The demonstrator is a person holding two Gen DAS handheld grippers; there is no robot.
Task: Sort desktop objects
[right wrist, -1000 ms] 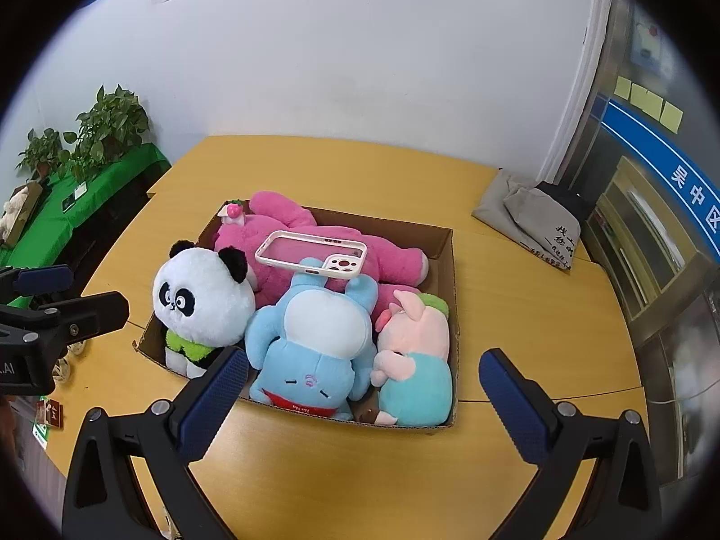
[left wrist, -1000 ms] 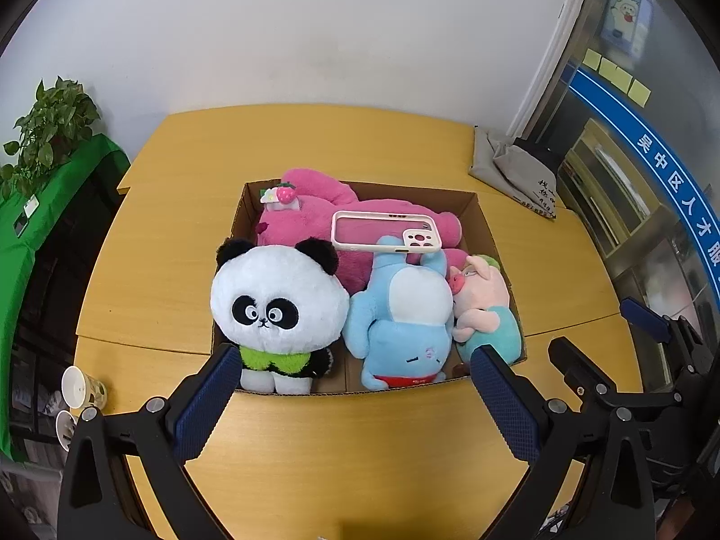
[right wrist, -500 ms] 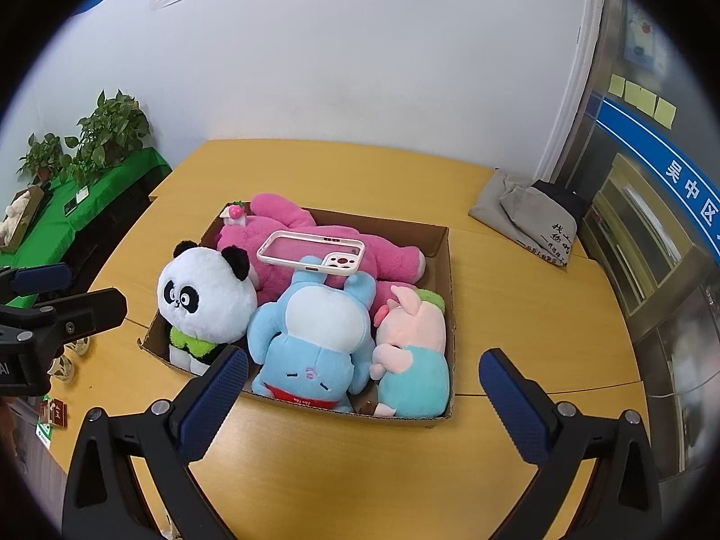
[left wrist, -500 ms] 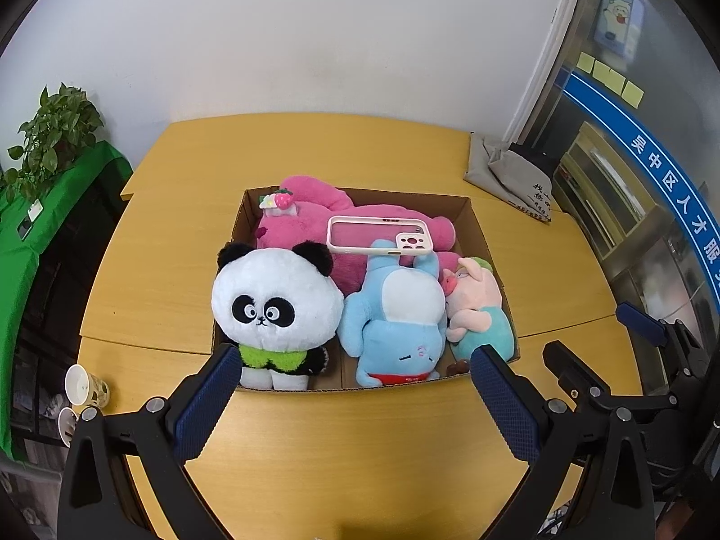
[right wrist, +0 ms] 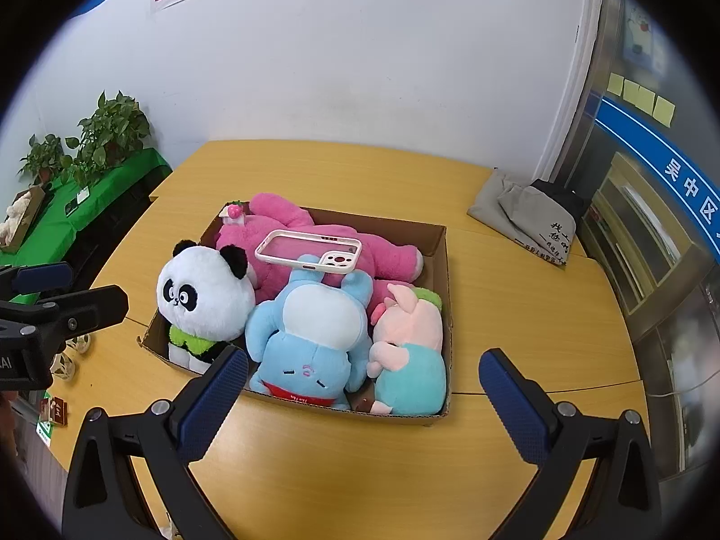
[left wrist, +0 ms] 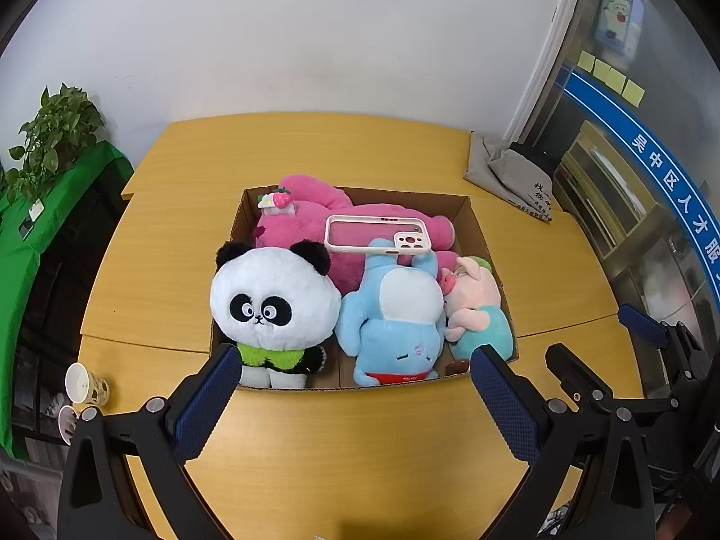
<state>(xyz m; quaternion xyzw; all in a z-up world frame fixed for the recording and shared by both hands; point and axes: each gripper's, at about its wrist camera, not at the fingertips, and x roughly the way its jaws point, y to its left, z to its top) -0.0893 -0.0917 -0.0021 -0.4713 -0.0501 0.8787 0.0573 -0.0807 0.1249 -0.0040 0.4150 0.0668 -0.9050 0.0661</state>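
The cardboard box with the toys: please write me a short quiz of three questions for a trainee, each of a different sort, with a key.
1. True or false: the phone case lies flat on the table beside the cardboard box.
2. Which toy stands at the box's left front corner? A) the panda B) the blue plush C) the pig plush
3. Fill in: both the left gripper and the right gripper are ____ and hold nothing.

Key
1. False: it rests on top of the pink plush and the blue plush, inside the box.
2. A
3. open
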